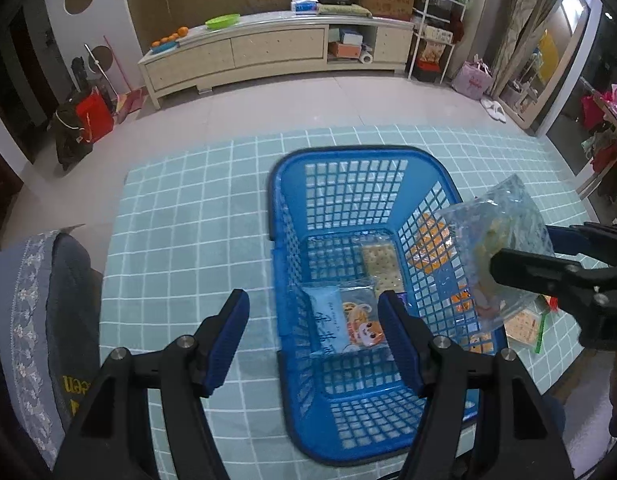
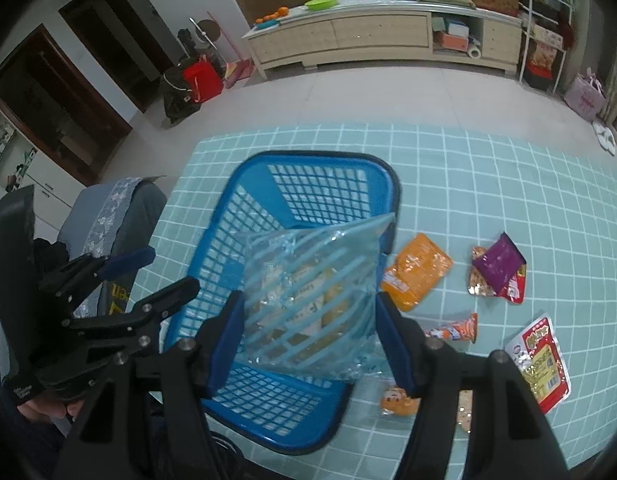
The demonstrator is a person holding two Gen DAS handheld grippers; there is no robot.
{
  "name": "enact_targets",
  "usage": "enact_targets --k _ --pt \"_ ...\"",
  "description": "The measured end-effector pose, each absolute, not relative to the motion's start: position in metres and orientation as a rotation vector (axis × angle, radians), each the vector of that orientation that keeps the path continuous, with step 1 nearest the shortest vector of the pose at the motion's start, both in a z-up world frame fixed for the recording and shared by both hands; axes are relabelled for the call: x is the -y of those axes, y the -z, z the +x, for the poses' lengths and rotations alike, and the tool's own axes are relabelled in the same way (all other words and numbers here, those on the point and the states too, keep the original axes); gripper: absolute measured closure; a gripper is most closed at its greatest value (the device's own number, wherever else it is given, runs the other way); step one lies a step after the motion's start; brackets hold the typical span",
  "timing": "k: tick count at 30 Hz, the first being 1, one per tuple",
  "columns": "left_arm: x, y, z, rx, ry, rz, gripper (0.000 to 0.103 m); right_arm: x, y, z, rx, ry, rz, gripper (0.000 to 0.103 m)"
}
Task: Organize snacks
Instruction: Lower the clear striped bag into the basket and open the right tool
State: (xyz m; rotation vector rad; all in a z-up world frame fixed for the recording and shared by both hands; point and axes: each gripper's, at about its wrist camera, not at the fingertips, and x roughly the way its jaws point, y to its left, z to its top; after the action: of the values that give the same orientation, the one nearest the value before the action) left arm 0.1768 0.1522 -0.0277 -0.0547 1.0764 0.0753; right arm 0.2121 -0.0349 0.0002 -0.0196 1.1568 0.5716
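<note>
Here the clear bag [image 2: 308, 300] hangs upright over the basket [image 2: 320, 176].

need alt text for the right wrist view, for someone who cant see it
The right tongs hold a clear blue-striped snack bag above a blue plastic basket on a teal checked tablecloth. Loose snacks lie to the basket's right: an orange packet, a purple packet and a red and white packet. The left tongs stand open at far left.
</note>
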Motion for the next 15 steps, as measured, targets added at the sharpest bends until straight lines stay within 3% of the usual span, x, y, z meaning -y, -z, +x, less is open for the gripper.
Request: enact_targets --k 15 --pt "-0.201 0.031 0.173 -1.078 -0.089 -0.068 0.038 -0.035 0.028 0.234 -1.236 -0.538 -0.012 0.034"
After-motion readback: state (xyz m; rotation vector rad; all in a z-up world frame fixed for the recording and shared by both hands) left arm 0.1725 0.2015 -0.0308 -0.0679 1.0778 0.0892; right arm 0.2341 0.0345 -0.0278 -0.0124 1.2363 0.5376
